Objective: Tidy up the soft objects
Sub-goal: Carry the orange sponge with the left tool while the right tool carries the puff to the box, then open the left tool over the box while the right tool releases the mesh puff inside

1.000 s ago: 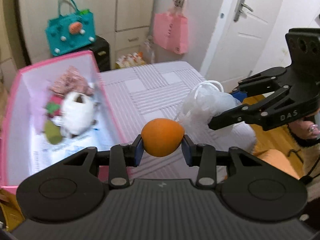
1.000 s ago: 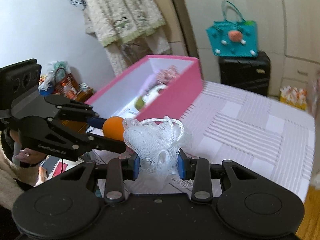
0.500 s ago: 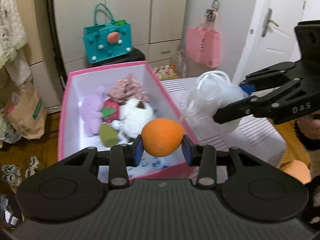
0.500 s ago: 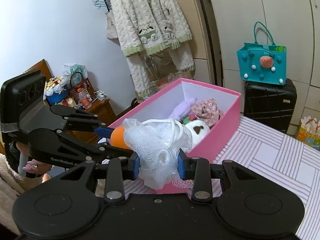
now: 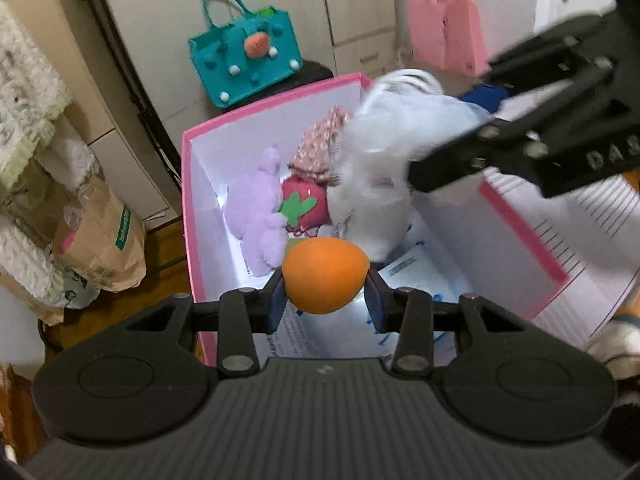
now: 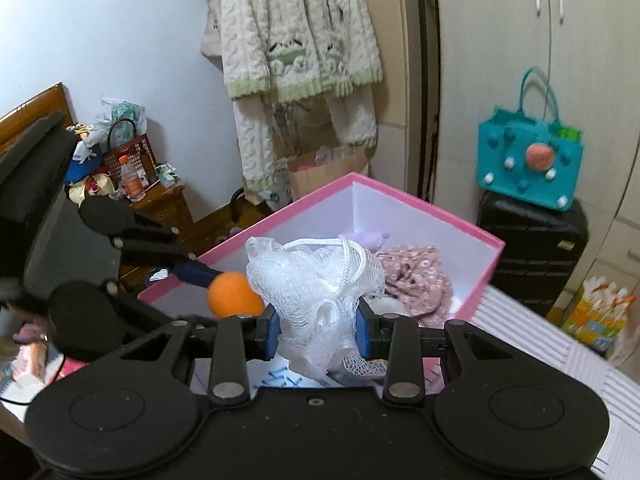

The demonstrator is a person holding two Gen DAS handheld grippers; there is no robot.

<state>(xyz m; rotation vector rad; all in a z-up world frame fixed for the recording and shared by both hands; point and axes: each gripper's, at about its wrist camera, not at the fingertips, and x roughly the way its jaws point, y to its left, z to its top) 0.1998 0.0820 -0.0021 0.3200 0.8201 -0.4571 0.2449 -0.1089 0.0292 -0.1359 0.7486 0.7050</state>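
Left gripper (image 5: 325,296) clamps an orange egg-shaped sponge (image 5: 325,275) between its blue pads, held above the near end of the pink box (image 5: 188,216). Right gripper (image 6: 318,330) pinches a white mesh bath pouf (image 6: 316,292) by its lower half; the pouf's cord loop lies on top, and the bundle hangs over the box's open top, just right of the orange sponge in the right wrist view.

Pink box: white inside, printed paper on its floor, set on a striped white table (image 6: 532,344). Inside, toward the far end: lilac plush toy (image 5: 256,216), pink floral fabric piece (image 5: 320,146), red strawberry plush with a green leaf (image 5: 306,204) touching the lilac toy's side.

Beyond the box: black suitcase (image 6: 534,244) carrying a teal felt tote (image 6: 528,160); cream knitted garments (image 6: 296,40) hanging on the wall; brown paper bag (image 5: 100,236) on the floor.
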